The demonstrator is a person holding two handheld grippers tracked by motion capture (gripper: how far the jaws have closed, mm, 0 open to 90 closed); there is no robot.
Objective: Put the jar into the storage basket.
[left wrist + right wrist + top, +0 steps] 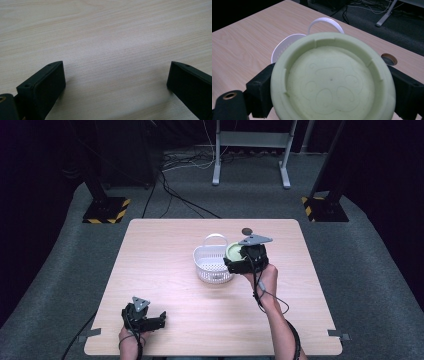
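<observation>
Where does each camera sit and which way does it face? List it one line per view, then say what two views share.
High view: fixed above the person's side, looking forward and down on the table; forearms, left claw and right claw show.
Left gripper view: rides the left claw, looking down at bare wood between open jaws.
Right gripper view: rides the right claw, facing the far table edge; jaws grip a pale green lid.
Shared: the high and right gripper views both show the green lid and white basket.
</observation>
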